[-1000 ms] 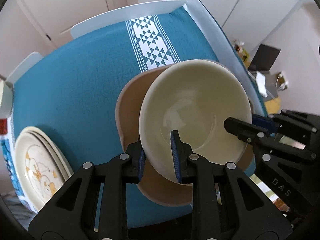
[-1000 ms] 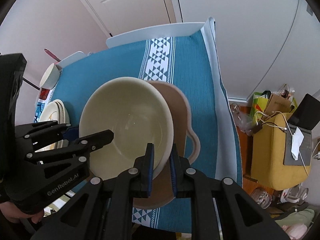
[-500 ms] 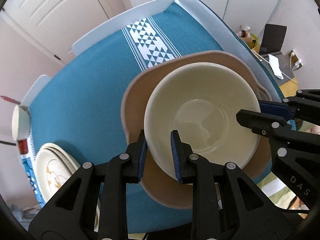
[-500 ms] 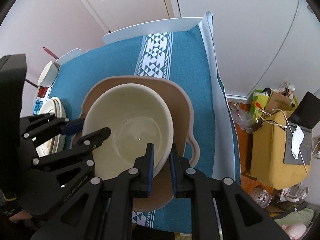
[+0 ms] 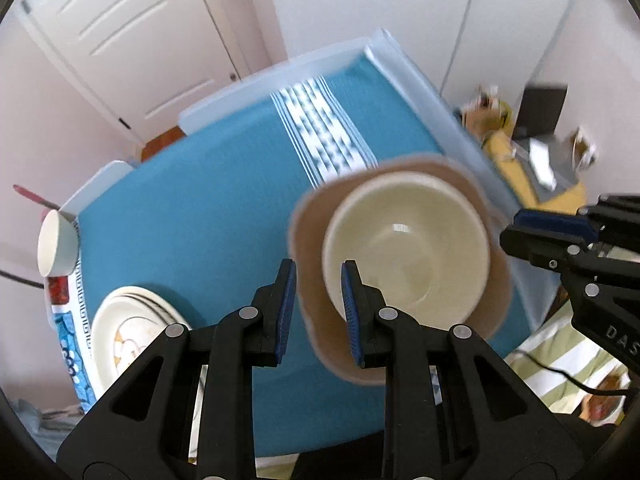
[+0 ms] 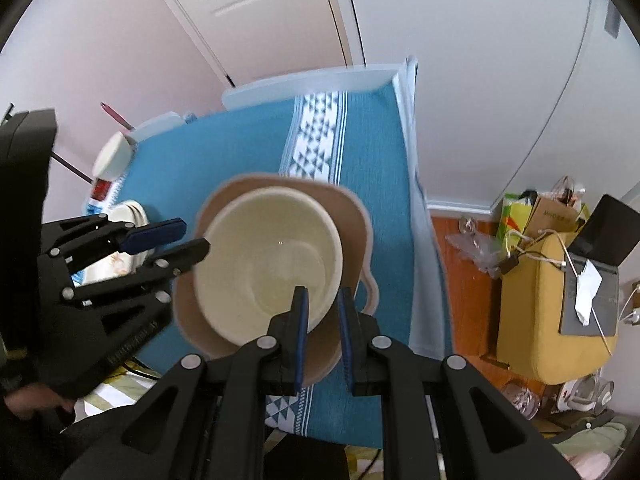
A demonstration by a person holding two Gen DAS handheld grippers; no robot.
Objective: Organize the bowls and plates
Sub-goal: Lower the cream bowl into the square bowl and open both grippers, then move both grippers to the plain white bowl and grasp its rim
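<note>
A cream bowl (image 5: 408, 248) (image 6: 268, 264) sits inside a wider tan dish (image 5: 500, 300) (image 6: 356, 232) on the teal tablecloth (image 5: 200, 208), near the table's right edge. My left gripper (image 5: 318, 266) (image 6: 195, 236) hovers above the bowl's left rim. Its jaws stand narrow, with nothing pressed between the pads. My right gripper (image 6: 322, 292) (image 5: 512, 228) hangs above the bowl's right rim, jaws likewise narrow and holding nothing. Both bowls look blurred and small below the fingers.
A stack of patterned plates (image 5: 128, 328) (image 6: 128, 216) lies at the table's left front. A white cup (image 5: 56, 244) (image 6: 112, 156) stands at the far left edge. Right of the table, a yellow seat (image 6: 540, 300) and bags crowd the floor.
The cream bowl came down level into the tan dish. Both grippers then rose off its rim, so the bowls and table look smaller now.
</note>
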